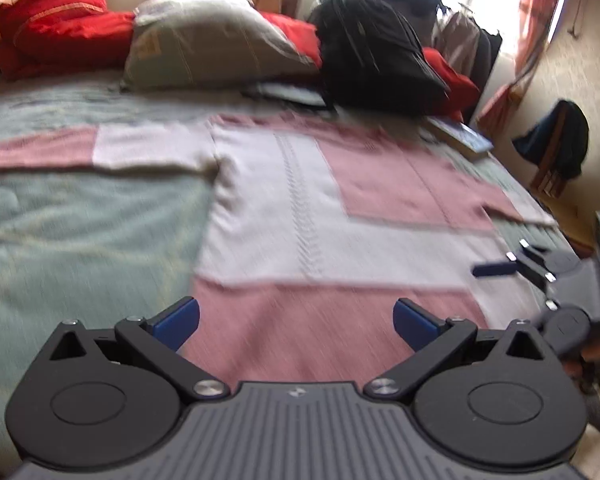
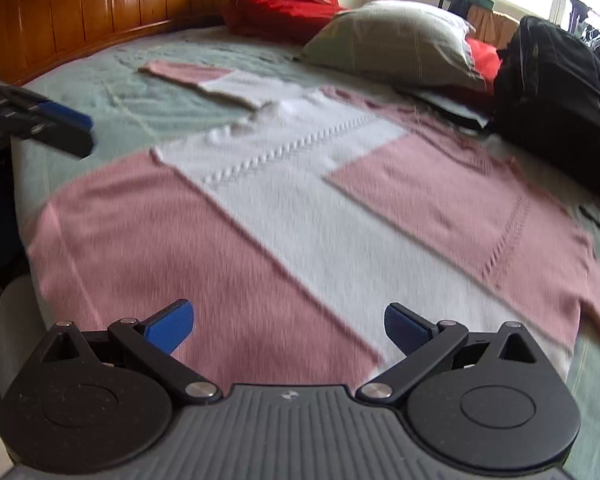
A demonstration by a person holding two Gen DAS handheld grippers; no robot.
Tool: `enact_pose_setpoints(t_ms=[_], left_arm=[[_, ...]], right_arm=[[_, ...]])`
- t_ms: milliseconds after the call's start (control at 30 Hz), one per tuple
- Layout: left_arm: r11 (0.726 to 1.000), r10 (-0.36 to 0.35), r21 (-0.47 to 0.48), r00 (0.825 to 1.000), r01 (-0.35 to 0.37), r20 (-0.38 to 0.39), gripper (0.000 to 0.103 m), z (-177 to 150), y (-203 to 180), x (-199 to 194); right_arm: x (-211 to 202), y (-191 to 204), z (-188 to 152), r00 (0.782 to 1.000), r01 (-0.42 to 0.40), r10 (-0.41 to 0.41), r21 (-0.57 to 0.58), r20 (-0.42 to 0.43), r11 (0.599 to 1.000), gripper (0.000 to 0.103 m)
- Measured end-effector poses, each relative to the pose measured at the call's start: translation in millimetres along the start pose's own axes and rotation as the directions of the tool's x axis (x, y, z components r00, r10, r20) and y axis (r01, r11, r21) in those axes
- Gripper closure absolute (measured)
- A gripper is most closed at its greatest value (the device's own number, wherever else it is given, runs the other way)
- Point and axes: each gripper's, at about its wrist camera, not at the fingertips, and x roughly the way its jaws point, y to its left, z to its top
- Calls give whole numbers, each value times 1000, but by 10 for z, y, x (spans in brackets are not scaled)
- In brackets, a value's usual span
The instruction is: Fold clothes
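Note:
A pink and white knitted sweater (image 1: 300,216) lies spread flat on the bed, one sleeve stretched out to the left (image 1: 60,148). It also shows in the right wrist view (image 2: 284,208), with its sleeve (image 2: 220,80) reaching toward the headboard. My left gripper (image 1: 296,322) is open and empty, just above the sweater's pink bottom hem. My right gripper (image 2: 288,326) is open and empty, over the hem near the bed's edge. The right gripper also shows in the left wrist view (image 1: 516,264), and the left gripper in the right wrist view (image 2: 60,124).
The bed has a pale green cover (image 1: 80,220). At its far side lie red pillows (image 1: 60,24), a grey pillow (image 1: 212,40), a black backpack (image 1: 372,48) and a book (image 1: 464,136). A wooden headboard (image 2: 100,4) stands on the left in the right wrist view.

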Motion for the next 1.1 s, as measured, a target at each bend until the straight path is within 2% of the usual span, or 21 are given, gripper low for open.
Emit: enact_pose_setpoints(t_ms=[100,267,433,600,833,1000,1100], left_arm=[[999,33,-15,998,-32,48,1,192,273,115],[989,128,-87,988,-120,91,1,509,903,350],[971,177,-182,978,-155,109,1,629,1517,584],[943,224,-277,967,-184,121,1,741,2128,817],[925,109,-377,985,-52,131,1,801,2536,1086],[913,76,-407,982,1,173,1,818,2673,1186],[912,78,-411,979,6,187,1,857,2724,1238]], right_arm=[[42,-16,169,1000,-16,16,5,26,1000,0],[113,-164,439,996,-45,41,50,81,998,0],[282,-375,650,991,-78,62,139,118,987,0],[458,-484,800,991,-49,24,190,134,981,0],[649,-528,947,990,-49,22,199,137,979,0],[702,-541,985,988,-64,35,197,149,978,0],[747,-556,991,990,-55,26,205,140,977,0]])
